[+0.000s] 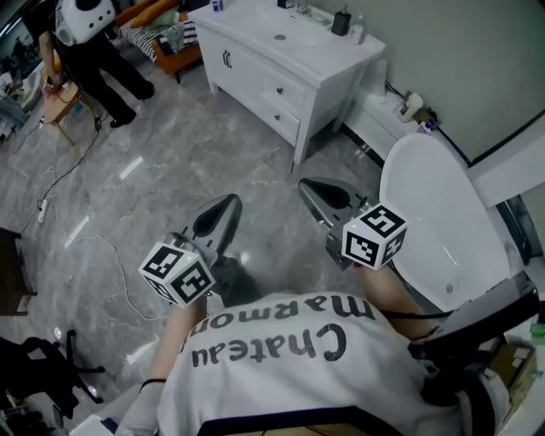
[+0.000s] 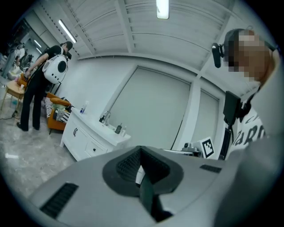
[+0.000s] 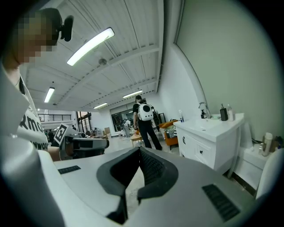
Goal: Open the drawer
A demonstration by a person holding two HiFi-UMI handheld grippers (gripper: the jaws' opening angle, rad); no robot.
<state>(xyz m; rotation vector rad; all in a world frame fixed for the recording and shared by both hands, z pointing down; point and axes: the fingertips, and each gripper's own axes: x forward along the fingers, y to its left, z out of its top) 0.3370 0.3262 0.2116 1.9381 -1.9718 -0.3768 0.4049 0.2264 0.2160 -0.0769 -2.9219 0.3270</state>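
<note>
A white vanity cabinet (image 1: 294,64) stands ahead on the grey marble floor, with two small drawers (image 1: 283,92) stacked in its front beside a door. In the left gripper view the cabinet (image 2: 91,142) is at the lower left; in the right gripper view the cabinet (image 3: 208,142) is at the right, drawer knobs showing. My left gripper (image 1: 223,204) and right gripper (image 1: 308,186) are both held out level, well short of the cabinet. Each has its jaws together with nothing between them. The left gripper (image 2: 140,148) and right gripper (image 3: 139,150) touch nothing.
A big white bathtub (image 1: 443,221) lies close on the right. Bottles (image 1: 341,21) and a tap stand on the vanity top. A person with a white backpack (image 1: 89,34) stands far left by an orange sofa (image 1: 162,38). A cable (image 1: 102,247) trails across the floor.
</note>
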